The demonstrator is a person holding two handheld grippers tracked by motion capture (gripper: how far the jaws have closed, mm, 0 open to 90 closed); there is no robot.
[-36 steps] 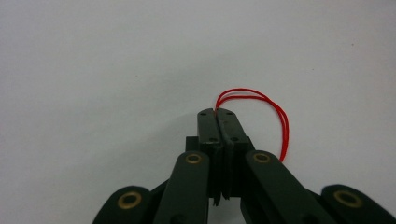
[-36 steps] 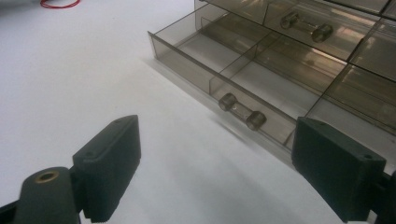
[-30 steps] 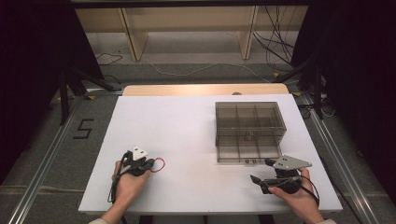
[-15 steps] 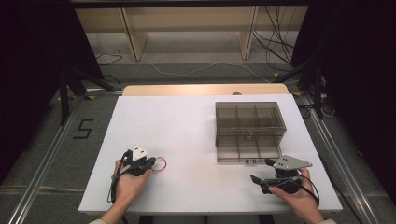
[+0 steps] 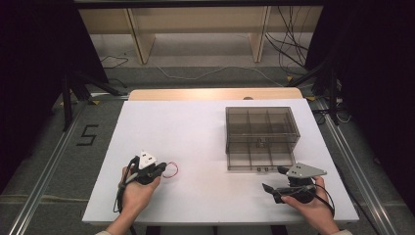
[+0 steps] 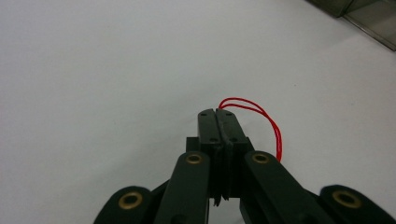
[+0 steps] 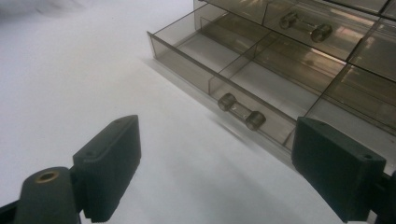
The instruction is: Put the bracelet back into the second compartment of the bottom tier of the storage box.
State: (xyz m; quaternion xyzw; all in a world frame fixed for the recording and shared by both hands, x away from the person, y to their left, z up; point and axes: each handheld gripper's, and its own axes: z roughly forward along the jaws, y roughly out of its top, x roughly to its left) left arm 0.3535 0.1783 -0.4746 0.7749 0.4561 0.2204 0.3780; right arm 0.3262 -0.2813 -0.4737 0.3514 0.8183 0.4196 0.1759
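I have the left gripper [image 6: 218, 122] clamped tight on a loop of thin red wire [image 6: 261, 119], its jaws pressed together with the loop bulging out just past the tips and curling back along one side. In the high view the same left gripper [image 5: 147, 171] rests low on the white table [image 5: 195, 147], with the wire [image 5: 171, 170] lying just ahead of it. I read that low, resting hold as a way to keep the light loop pinned and steady so it does not spring free.

My right gripper [image 7: 219, 168] stands wide apart and empty, both jaws well clear of anything. Just ahead of it sits the smoky clear drawer box [image 5: 262, 138], and its lower drawer [image 7: 224, 70] is pulled out toward the claw, with the handle [image 7: 242, 112] nearly centred between the jaws. I judge that this hand is parked there to work the drawer, and that the open compartments behind the handle are where the wire is meant to go.
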